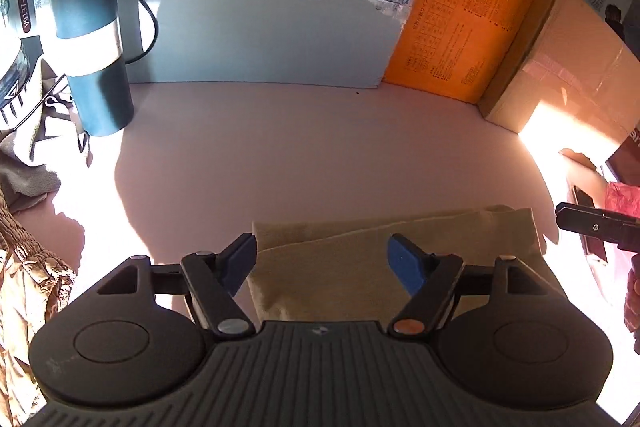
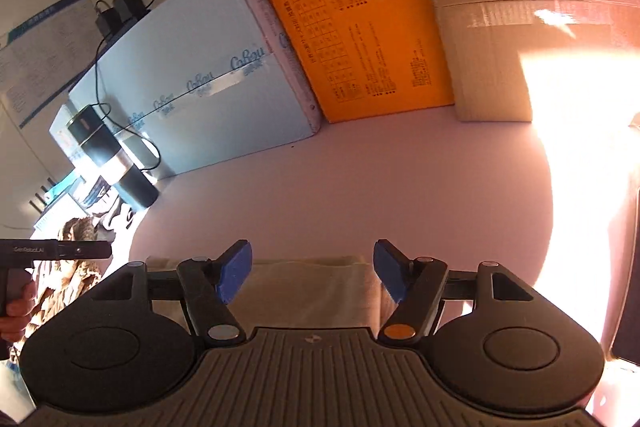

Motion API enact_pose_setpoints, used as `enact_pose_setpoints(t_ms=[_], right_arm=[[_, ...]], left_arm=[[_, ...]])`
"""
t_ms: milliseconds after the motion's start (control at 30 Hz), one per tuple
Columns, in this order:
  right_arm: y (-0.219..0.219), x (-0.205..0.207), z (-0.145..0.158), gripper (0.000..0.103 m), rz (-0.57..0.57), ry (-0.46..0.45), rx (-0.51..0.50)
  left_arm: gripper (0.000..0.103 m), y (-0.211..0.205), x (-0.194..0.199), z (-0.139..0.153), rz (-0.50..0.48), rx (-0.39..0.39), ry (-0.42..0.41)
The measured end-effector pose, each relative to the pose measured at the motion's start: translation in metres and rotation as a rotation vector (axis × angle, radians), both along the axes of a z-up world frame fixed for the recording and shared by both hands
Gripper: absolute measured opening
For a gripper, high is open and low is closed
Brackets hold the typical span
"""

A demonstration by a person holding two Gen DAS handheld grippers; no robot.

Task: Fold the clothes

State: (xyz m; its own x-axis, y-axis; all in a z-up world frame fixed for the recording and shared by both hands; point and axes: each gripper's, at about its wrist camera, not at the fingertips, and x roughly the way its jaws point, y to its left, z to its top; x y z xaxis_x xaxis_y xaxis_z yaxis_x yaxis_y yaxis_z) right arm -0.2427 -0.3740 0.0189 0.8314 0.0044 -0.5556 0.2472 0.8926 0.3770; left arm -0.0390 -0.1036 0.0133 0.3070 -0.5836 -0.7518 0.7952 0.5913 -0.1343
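Note:
A beige folded cloth [image 1: 360,259] lies flat on the pale pink table near its front edge; it also shows in the right wrist view [image 2: 312,287]. My left gripper [image 1: 322,263] is open and empty, its blue pads just above the cloth's left part. My right gripper [image 2: 312,267] is open and empty above the cloth's near edge. The right gripper's black tip [image 1: 588,223] shows at the right edge of the left wrist view, beside the cloth. The left gripper's body [image 2: 60,250] shows at the left of the right wrist view.
A dark blue flask [image 1: 88,27] stands at the back left. A pale blue box [image 1: 260,19], an orange box [image 1: 460,27] and a brown carton [image 1: 560,75] line the back. Crumpled clothes [image 1: 24,187] lie at the left. Strong sunlight washes out the right side.

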Motion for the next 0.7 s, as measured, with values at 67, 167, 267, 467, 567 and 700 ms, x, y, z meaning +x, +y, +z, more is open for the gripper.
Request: enact_pose_setpoints(t_ms=[67,167,267,467,567,700], right_arm=[[0.021,0.005,-0.012,0.069,0.096,0.039,-0.021],[0.030,0.007,-0.037,0.069,0.119,0.108,-0.014],[0.027,0.002,-0.044,0.070,0.100,0.112,-0.022],[0.003,-0.015,-0.027,0.087,0.039,0.062,-0.013],[-0.018,-0.024,-0.035,0.087,-0.007,0.096,0.024],[-0.039,-0.029,-0.044,0.087,-0.050,0.120,0.072]], left_arm=[[0.070,-0.015,-0.014,-0.015,-0.053,0.080,-0.030],[0.071,-0.028,-0.017,-0.036,-0.031,0.174,-0.024],[0.079,-0.029,-0.015,-0.039,0.007,0.202,-0.030],[0.080,-0.010,-0.009,-0.022,0.101,0.174,-0.027],[0.082,-0.002,-0.006,-0.020,0.136,0.181,-0.040],[0.082,0.001,0.001,-0.024,0.179,0.212,-0.046]])
